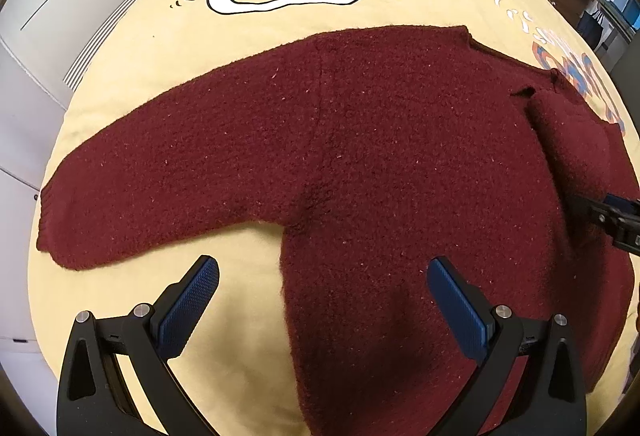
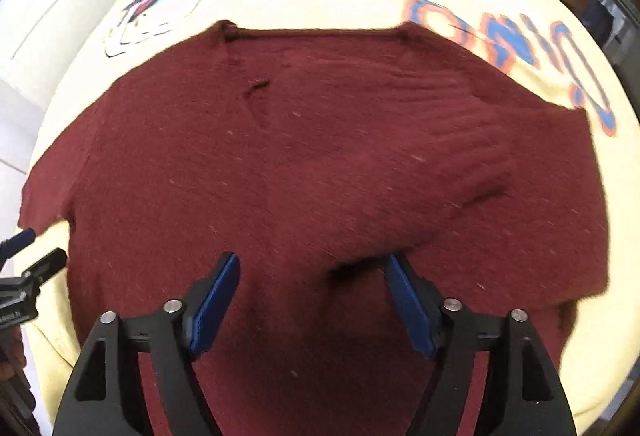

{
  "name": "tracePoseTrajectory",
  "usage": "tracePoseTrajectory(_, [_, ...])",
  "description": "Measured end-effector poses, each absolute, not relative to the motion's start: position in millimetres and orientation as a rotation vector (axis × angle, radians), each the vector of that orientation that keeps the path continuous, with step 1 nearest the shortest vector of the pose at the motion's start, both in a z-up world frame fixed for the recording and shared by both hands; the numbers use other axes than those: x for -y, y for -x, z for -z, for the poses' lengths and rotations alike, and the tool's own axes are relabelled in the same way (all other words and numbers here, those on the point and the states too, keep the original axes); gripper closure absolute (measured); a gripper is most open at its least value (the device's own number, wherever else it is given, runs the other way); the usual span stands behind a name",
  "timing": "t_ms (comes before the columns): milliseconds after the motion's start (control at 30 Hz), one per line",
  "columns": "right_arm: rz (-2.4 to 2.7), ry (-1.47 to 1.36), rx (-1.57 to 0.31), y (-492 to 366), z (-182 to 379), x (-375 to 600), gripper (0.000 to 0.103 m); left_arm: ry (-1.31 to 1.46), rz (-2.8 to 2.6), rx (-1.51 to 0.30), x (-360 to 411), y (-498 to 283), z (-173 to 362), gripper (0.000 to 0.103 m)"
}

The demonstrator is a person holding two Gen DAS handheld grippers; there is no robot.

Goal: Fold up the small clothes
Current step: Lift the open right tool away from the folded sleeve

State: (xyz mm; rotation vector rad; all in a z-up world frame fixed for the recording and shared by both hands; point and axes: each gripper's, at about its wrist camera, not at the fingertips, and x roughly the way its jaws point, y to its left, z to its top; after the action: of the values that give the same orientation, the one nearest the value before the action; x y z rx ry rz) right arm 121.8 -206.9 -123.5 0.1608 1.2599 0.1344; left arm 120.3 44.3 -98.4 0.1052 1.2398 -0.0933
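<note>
Now: the dark red sweater [image 1: 360,139] lies flat, front down or up I cannot tell, on the yellow printed bedcover [image 1: 248,35]. Your left gripper [image 1: 322,300] hangs above the sweater's side edge, jaws spread wide, nothing between the pads; one blue pad is over bare bedcover, the other over the knit body. Ahead of it and off to its left, the unfolded sleeve [image 1: 140,191] runs outward, long axis roughly crosswise to the claw's pointing line, cuff at the far left end, armpit just ahead of the jaws.

Your right gripper [image 2: 312,300] is also spread, pads clear of the cloth, over the sweater's lower body. The other sleeve [image 2: 460,163] lies folded across the body, just ahead and to the right of its jaws, slanting down towards them.

Judgement: one sleeve in, one to go. The left hand is the nearer to the outstretched sleeve; you would need to reach leftward along that axis towards the cuff, then carry it back across the body.
</note>
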Motion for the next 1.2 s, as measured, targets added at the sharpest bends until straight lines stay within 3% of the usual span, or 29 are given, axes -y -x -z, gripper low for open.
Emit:
tracePoseTrajectory(367, [0.035, -0.189, -1.216, -59.4, 125.2, 302.9, 0.024, -0.182, 0.177, -1.24, -7.6, -116.0, 96.9, 0.001])
tracePoseTrajectory(733, [0.199, -0.284, -1.223, -46.0, 147.1, 383.1, 0.024, -0.343, 0.461, -1.16, 137.9, -125.7, 79.7, 0.001])
tracePoseTrajectory(1067, [0.193, -0.325, -1.235, -46.3, 163.3, 400.4, 0.024, -0.534, 0.574, -1.194, 249.7, -137.0, 113.4, 0.001])
tracePoseTrajectory(1133, [0.194, -0.33, -1.24, -45.4, 165.9, 402.1, 0.024, -0.538, 0.607, -1.221, 264.0, -139.5, 122.8, 0.005])
tracePoseTrajectory(1200, [0.194, -0.335, -1.243, -44.9, 169.7, 403.9, 0.024, -0.559, 0.601, -1.243, 276.5, -143.5, 134.1, 0.018])
